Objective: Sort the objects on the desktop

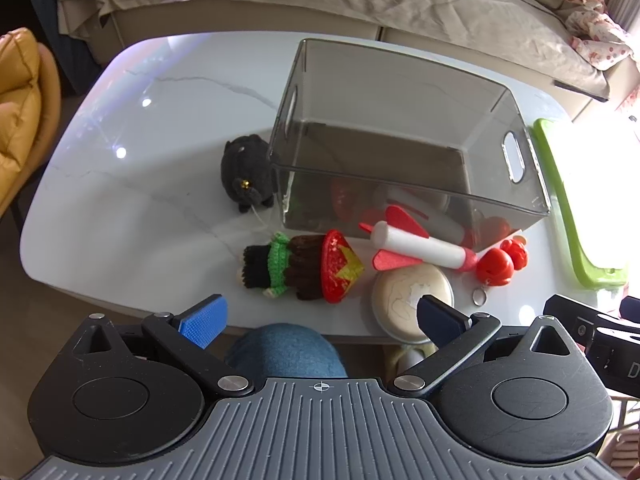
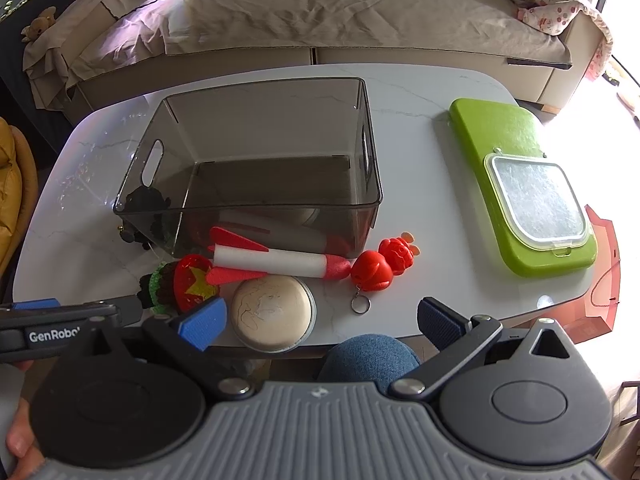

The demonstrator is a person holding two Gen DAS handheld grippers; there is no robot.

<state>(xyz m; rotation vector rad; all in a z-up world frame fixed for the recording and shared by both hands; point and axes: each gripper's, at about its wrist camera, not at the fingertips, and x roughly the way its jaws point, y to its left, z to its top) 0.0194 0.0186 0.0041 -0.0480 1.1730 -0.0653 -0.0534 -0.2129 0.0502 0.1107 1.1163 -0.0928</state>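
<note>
Currently, left wrist view: left gripper [image 1: 320, 316] has its jaws spread wide, nothing between them, held off the near edge of the white tabletop [image 1: 132, 184]. Just ahead of the jaws lies a knitted doll [image 1: 280, 266] with a red star hat, on its side. Ahead of the right jaw sits a round beige compact [image 1: 404, 296], and beyond it a foam rocket [image 1: 420, 246] lies across the tabletop, nose touching a red keychain figure [image 1: 502, 264]. Farther ahead stands a smoky clear bin [image 1: 400, 136], empty; a black plush [image 1: 248, 176] leans at its left wall. A green board [image 1: 568, 216] lies far right.

Right wrist view: right gripper [image 2: 322, 322] jaws likewise spread, empty, over the near tabletop edge. The compact [image 2: 272, 312] sits just inside the left jaw; rocket [image 2: 276, 262] and keychain figure [image 2: 382, 266] lie ahead, in front of the bin [image 2: 256, 160]. A clear lid [image 2: 536, 200] rests on the green board [image 2: 492, 124] ahead-right. The left gripper's fingers [image 2: 36, 304] show at far left.
</note>
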